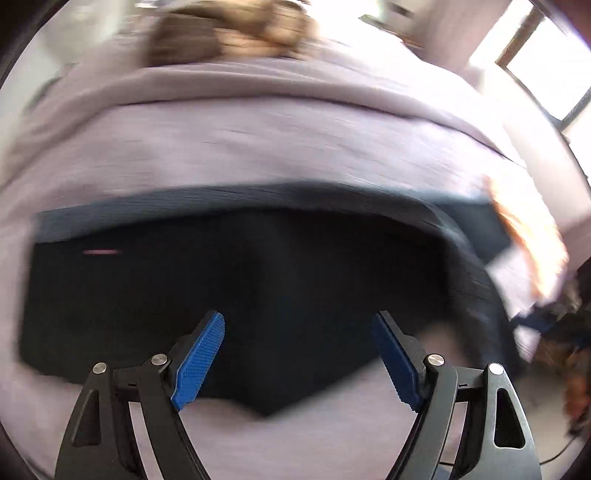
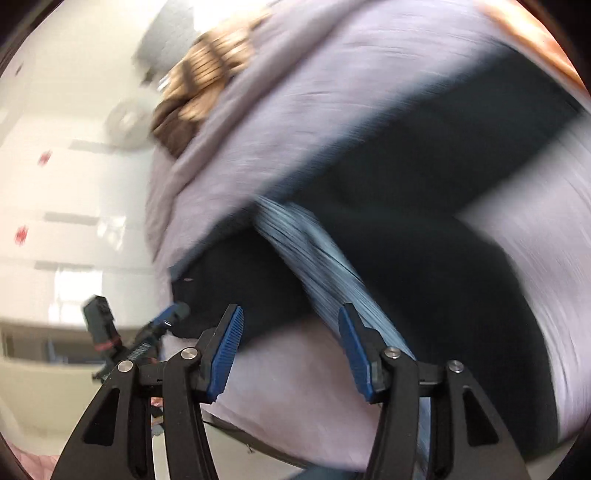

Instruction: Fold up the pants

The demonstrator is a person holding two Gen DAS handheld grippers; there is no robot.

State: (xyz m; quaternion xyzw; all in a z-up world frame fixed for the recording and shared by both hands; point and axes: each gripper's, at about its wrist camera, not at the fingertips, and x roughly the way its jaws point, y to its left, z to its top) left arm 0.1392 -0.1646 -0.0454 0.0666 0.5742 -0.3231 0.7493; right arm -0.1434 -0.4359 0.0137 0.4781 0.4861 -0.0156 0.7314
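A bed [image 1: 258,147] with a pale lilac cover carries everything. Dark pants [image 1: 229,295] lie flat on it near its near edge, with a lighter blue ribbed band along their far side. At the bed's far end lies a brown and tan bundle [image 1: 229,33], too blurred to name. An orange blurred thing [image 1: 524,236] lies by the right edge.

Left wrist view: we looked forward and down along the spread fingers of our left gripper [image 1: 298,354], close above the dark pants [image 1: 236,295] on the lilac bed cover [image 1: 258,147]. Right wrist view: tilted, we looked past our right gripper [image 2: 291,350], equally near. Both views shared the pants [image 2: 424,258], the cover [image 2: 295,92] and a brown bundle [image 1: 229,33] beyond the fingers.
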